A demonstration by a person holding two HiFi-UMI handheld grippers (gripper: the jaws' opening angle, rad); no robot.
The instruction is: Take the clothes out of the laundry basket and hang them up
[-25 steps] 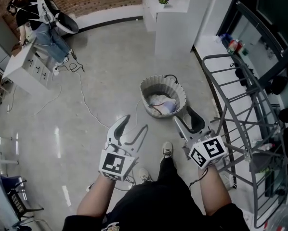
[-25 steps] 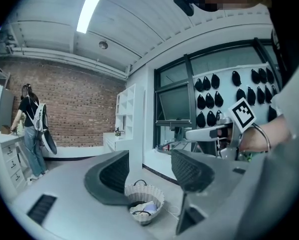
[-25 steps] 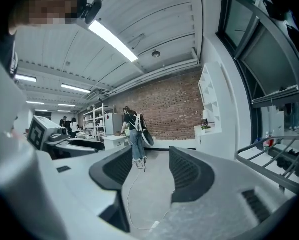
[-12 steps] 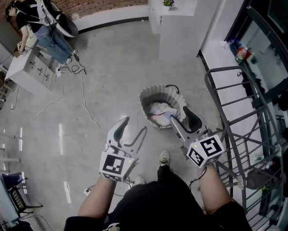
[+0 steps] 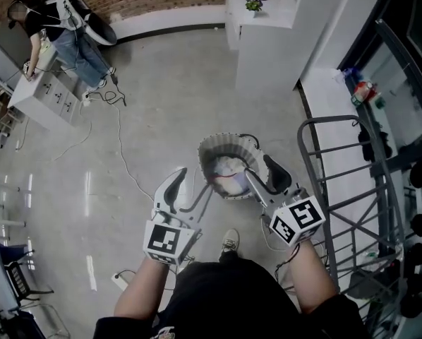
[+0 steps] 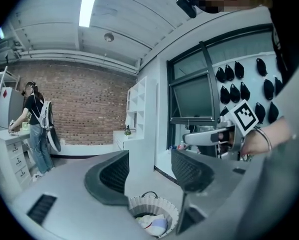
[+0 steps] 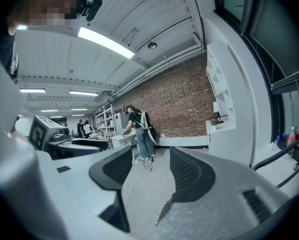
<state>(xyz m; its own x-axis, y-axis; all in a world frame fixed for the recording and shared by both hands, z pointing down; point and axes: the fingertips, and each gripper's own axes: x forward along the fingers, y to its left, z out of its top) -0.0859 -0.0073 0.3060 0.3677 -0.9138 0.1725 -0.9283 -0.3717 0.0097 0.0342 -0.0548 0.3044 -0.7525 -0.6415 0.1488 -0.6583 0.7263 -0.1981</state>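
plainly left hand-held gripper and right hand-held gripper wide open, empty (laundry basket ahead, clothes inside)

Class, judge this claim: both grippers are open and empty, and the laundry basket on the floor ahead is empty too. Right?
No. The laundry basket is not empty: clothes lie in it, as the head view shows. The left gripper and right gripper are indeed open and empty.
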